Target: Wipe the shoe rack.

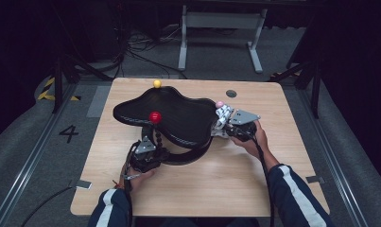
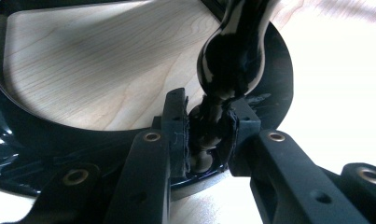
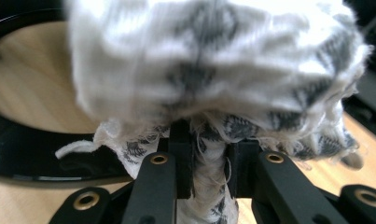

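The cloth [image 3: 213, 70], white with grey pattern, is bunched and pinched between the jaws of my right claw [image 3: 209, 161]. In the high view the cloth [image 1: 222, 116] sits at the right edge of the black tray [image 1: 178, 113], just under a pink ball [image 1: 220, 104]. My left claw [image 2: 208, 140] is clamped on the tray's black beaded post [image 2: 232, 60], holding the stand near the table's [image 1: 202, 189] front. A red ball [image 1: 155, 117] tops that post; a yellow ball [image 1: 157, 83] stands at the tray's far edge.

Navy sleeves [image 1: 292, 191] with white stripes, black grippers
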The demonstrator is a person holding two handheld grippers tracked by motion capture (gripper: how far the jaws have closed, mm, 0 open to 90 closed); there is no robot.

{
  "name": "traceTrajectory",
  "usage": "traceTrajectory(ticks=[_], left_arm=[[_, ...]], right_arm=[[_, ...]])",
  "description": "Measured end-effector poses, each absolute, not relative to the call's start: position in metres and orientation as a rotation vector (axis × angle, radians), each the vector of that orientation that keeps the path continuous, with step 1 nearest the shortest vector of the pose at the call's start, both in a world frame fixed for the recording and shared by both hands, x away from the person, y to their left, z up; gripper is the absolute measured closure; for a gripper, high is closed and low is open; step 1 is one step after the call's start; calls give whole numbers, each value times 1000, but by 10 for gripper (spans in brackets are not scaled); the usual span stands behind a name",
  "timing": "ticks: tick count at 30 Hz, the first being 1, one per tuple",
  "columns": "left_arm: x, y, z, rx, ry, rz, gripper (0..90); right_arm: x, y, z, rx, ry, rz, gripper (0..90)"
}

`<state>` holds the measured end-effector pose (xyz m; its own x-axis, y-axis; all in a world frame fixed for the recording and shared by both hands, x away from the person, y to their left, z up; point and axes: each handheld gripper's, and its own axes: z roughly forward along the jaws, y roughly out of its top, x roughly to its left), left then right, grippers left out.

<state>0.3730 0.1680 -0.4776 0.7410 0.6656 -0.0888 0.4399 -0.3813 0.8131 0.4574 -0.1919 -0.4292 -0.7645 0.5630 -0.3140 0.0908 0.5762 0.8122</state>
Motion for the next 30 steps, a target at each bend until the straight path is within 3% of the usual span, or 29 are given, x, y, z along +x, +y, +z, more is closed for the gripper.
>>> traceTrajectory(ticks=[23,30], left_arm=[[373,168,-478,2037,833,313,740],[373,168,-478,2037,834,314,740]], right_arm=[[357,-164,-375,57,2220,1234,762],[347,-162,-371,14,2213,1224,763]])
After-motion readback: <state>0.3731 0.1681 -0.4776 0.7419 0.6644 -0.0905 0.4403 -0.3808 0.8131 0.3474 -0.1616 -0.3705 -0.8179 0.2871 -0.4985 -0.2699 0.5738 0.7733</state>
